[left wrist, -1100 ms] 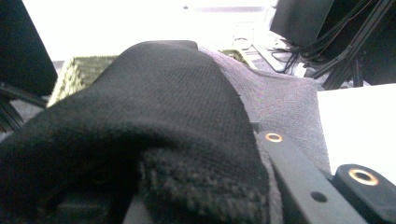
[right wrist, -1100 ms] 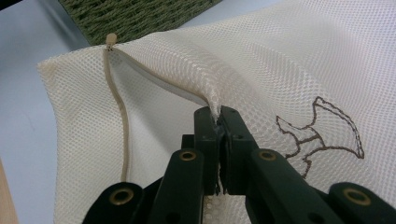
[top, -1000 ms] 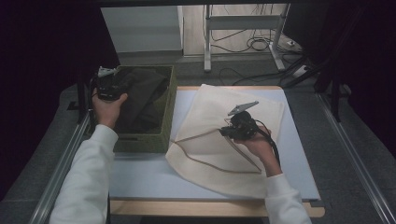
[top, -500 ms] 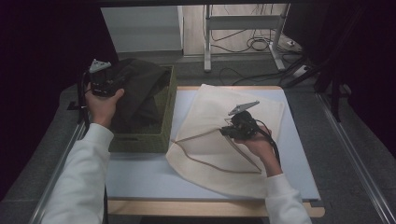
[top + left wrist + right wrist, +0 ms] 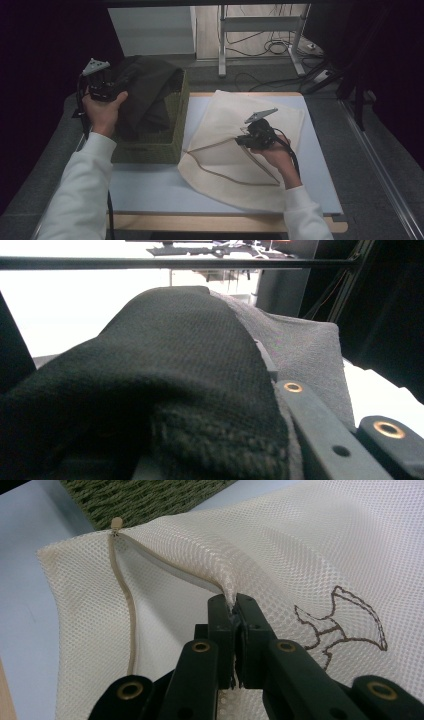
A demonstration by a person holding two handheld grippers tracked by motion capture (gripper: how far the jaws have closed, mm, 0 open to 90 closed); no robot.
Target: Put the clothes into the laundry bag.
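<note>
The black sweater [image 5: 145, 95] now hangs lifted out of the green basket [image 5: 155, 142] at the desk's left edge, where a second ago it lay flat inside. My left tongs [image 5: 102, 85] are clamped on its knit. My right tongs [image 5: 233, 611] pinch the mesh laundry bag's [image 5: 240, 150] open zipper edge [image 5: 125, 587] mid-desk, so bagging comes next.

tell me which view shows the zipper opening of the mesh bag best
The right gripper view: the zipper runs along the mesh bag, whose top layer the right gripper pinches up. The high view shows it small; the left gripper view shows black cloth.
</note>
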